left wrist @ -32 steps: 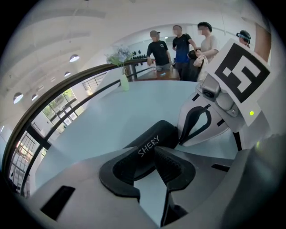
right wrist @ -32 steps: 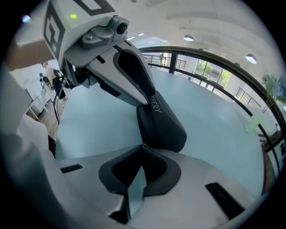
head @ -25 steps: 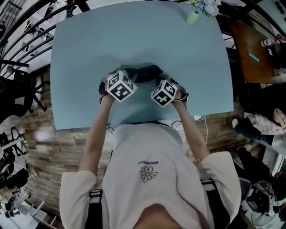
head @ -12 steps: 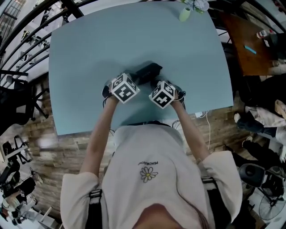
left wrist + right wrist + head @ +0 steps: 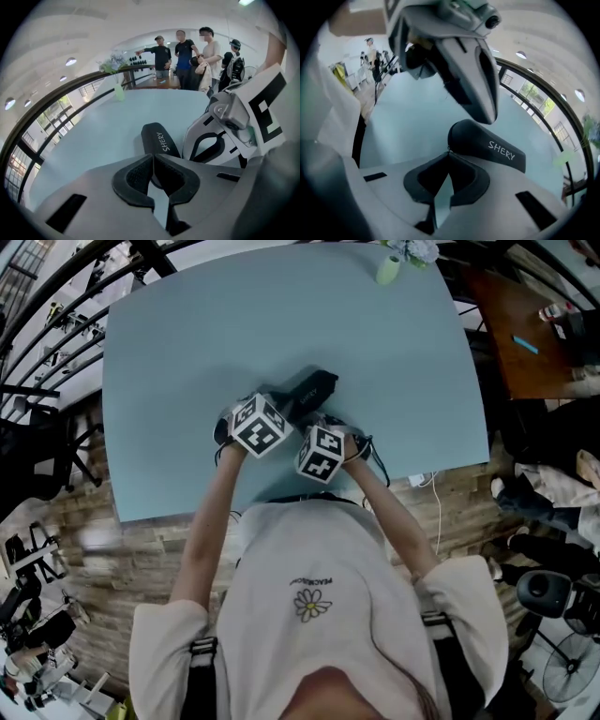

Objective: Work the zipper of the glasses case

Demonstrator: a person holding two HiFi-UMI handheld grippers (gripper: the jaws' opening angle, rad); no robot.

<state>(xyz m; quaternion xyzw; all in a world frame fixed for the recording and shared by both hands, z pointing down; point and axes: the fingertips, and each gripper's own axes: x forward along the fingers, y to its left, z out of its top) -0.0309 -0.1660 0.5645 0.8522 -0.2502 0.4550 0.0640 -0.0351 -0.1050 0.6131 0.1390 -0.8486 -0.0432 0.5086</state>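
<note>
A black glasses case [image 5: 316, 387] marked SHERY lies aslant on the light blue table [image 5: 187, 334]. My left gripper [image 5: 153, 157] is shut, its pads meeting on the case's near end [image 5: 159, 140]. From the other side my right gripper [image 5: 449, 153] is shut too, and a small zipper pull [image 5: 448, 149] shows right at its tips against the case [image 5: 487, 147]. In the head view the two marker cubes, left [image 5: 258, 425] and right [image 5: 319, 453], sit close together and hide the jaws and the case's near half.
A pale green vase with flowers [image 5: 389, 268] stands at the table's far edge. Several people [image 5: 187, 51] stand beyond the table. A brown table [image 5: 525, 343] is off to the right. The table's near edge [image 5: 281, 498] runs just below the grippers.
In the head view my right gripper has slid left and toward the person, ending right beside the left one, and its cube has rolled. The left gripper has barely shifted.
</note>
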